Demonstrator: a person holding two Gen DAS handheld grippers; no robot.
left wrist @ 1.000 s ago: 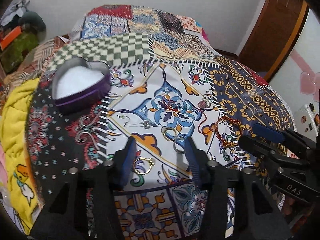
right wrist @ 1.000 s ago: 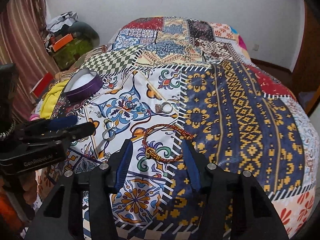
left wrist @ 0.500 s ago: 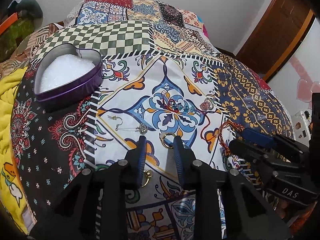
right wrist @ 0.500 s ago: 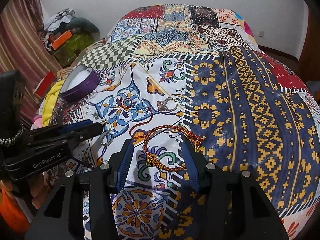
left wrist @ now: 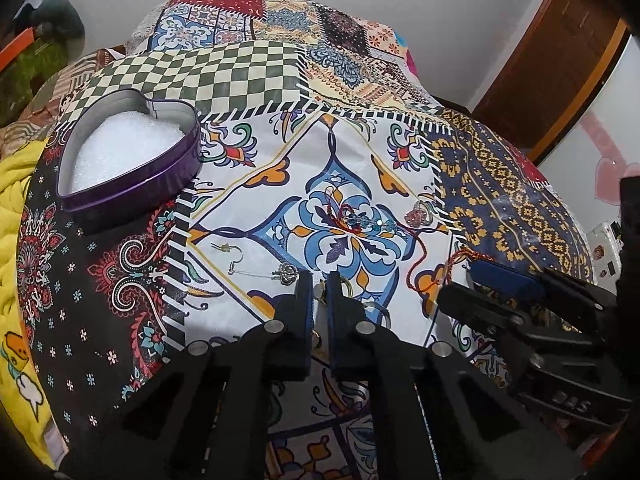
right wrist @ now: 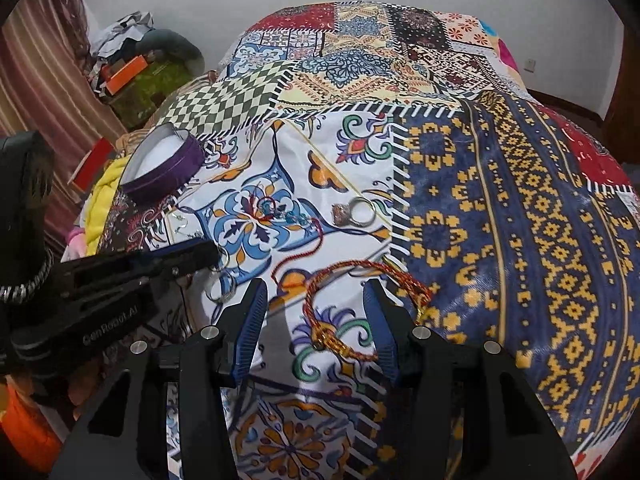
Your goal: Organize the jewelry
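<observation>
Bedspread carries all the jewelry; none boxed yet. Heart tin, far left, holds only white padding. Bracelet lies between the wide-open right claw's fingers, ungripped. Beaded string and stone ring lie mid-cloth, earring left. Left claw nearly closed on a gold ring; firm hold unclear.

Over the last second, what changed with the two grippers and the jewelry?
The left gripper moved forward and closed from wide open onto a gold hoop ring on the bedspread. The right gripper stayed open, edging closer around the red braided bracelet. The heart-shaped tin, stone ring and beaded string did not move.
</observation>
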